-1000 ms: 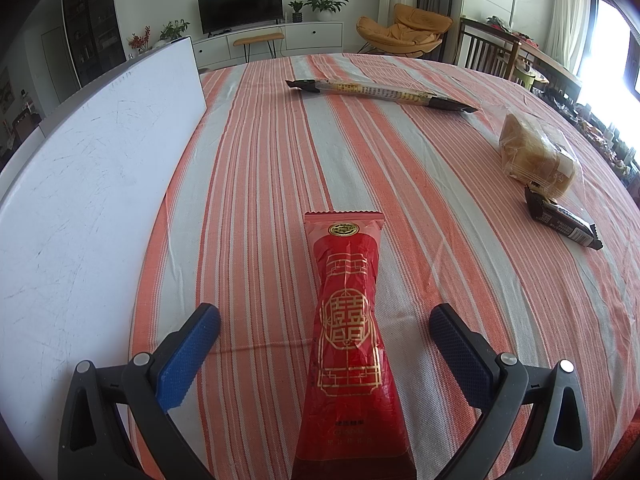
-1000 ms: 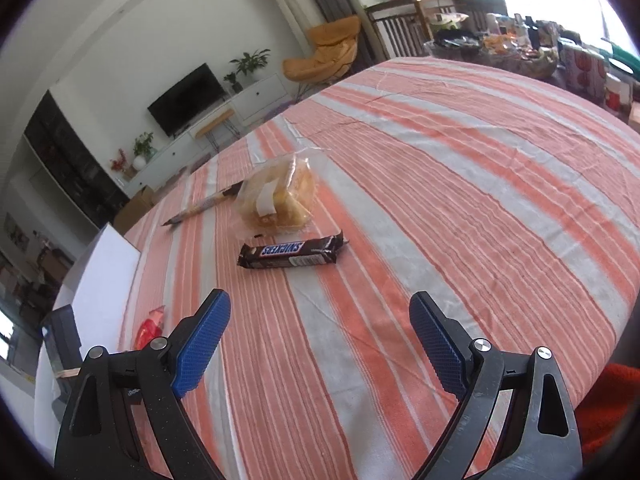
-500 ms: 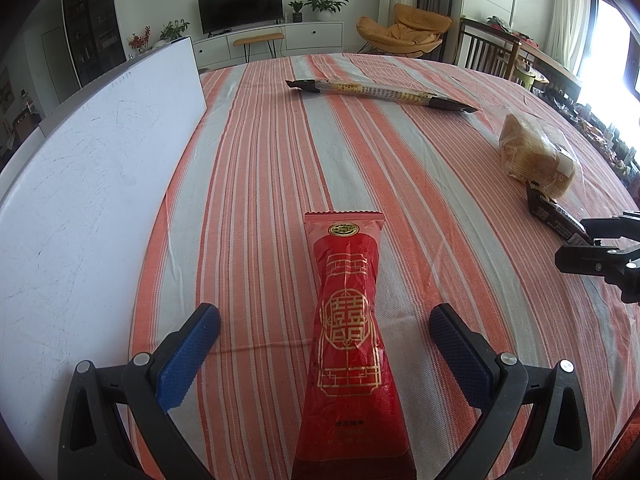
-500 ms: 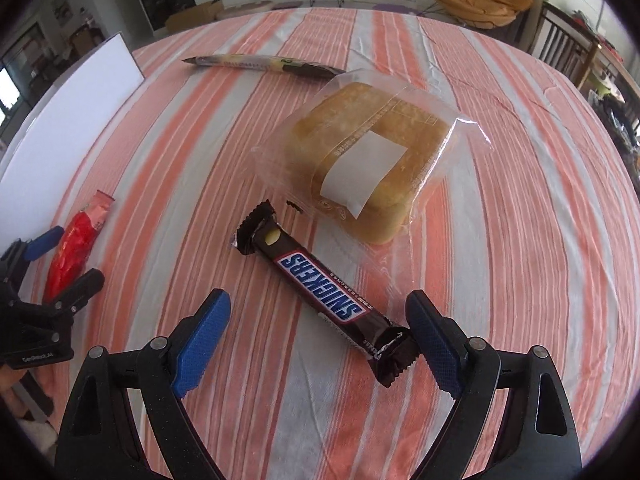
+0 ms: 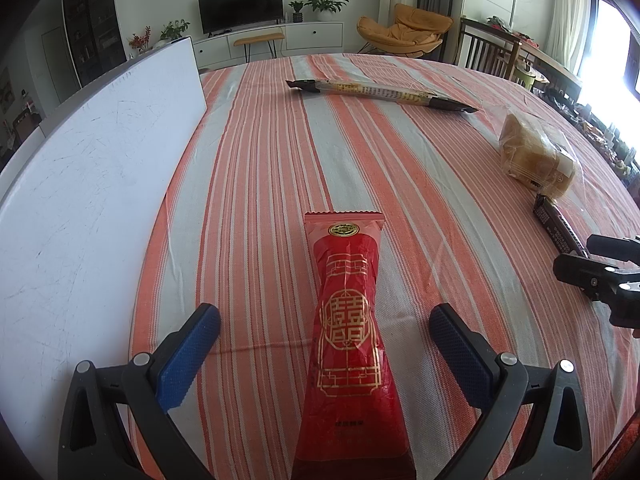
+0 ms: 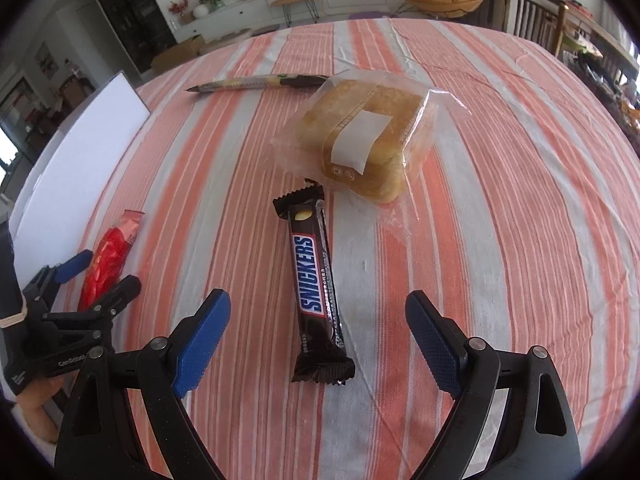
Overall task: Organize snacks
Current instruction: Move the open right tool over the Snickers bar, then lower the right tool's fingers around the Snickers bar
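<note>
A long red snack pack (image 5: 348,332) lies on the striped tablecloth, straddled by my open left gripper (image 5: 324,344), whose fingers do not touch it. My right gripper (image 6: 318,338) is open around the near half of a Snickers bar (image 6: 316,284), pads apart from the wrapper. Just beyond the bar sits bagged bread (image 6: 360,140) with a white label. A long thin snack stick (image 5: 380,92) lies across the far side of the table. The left view catches the right gripper (image 5: 600,272) at its right edge, over the Snickers bar (image 5: 560,232). The right view shows the red pack (image 6: 106,256) and the left gripper (image 6: 92,276).
A white board (image 5: 92,184) stands along the table's left side. The orange and grey striped cloth (image 5: 260,160) covers the round table. Chairs (image 5: 488,56), a TV cabinet and an orange lounge chair stand beyond the far edge. A hand (image 6: 36,408) holds the left gripper.
My right gripper swung in and lowered toward the Snickers bar, which now lies lengthwise between its fingers. The left gripper and the red pack have stayed in place.
</note>
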Tool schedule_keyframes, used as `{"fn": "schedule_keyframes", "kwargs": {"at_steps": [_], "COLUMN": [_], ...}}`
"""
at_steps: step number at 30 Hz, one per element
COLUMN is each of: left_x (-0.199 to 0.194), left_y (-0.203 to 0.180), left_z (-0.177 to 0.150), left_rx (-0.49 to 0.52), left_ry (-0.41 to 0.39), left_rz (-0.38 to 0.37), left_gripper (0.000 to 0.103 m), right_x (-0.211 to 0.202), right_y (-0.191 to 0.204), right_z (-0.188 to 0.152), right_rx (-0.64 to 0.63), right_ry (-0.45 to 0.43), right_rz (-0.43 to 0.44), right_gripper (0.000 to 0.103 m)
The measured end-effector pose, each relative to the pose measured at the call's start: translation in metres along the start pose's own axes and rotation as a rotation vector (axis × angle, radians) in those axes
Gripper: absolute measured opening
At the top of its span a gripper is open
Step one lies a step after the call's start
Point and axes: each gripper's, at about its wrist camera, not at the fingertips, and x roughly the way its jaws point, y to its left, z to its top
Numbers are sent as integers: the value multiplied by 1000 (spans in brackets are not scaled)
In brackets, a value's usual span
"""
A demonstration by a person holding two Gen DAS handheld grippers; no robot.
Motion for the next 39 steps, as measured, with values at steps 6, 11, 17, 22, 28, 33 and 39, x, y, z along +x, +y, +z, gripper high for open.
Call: {"fn": "schedule_keyframes", "kwargs": {"at_steps": [6,11,17,22,28,33,39], "left_x": [0,0,0,0,0,0,0], "left_y": [0,0,0,0,0,0,0], "left_z": [0,0,0,0,0,0,0], "left_rx": [0,0,0,0,0,0,0], "left_ry": [0,0,0,0,0,0,0], "left_rz": [0,0,0,0,0,0,0], "left_gripper": [103,103,103,103,103,103,103], "right_x": [2,-6,-25,-29,-22,-18,-16], "right_y": [16,12,17,39,55,66,67], "right_z": [-2,-11,-49,-68,-63,-65,-67], "right_rx": [-7,85,254,220,134,84,77], "right_ry": [-74,-62,-100,-176,-170,-161,-159], "right_rz": [-87,-83,-60,-96,-115,-139,-138], "right_gripper": [53,20,20,28,65,75,78]}}
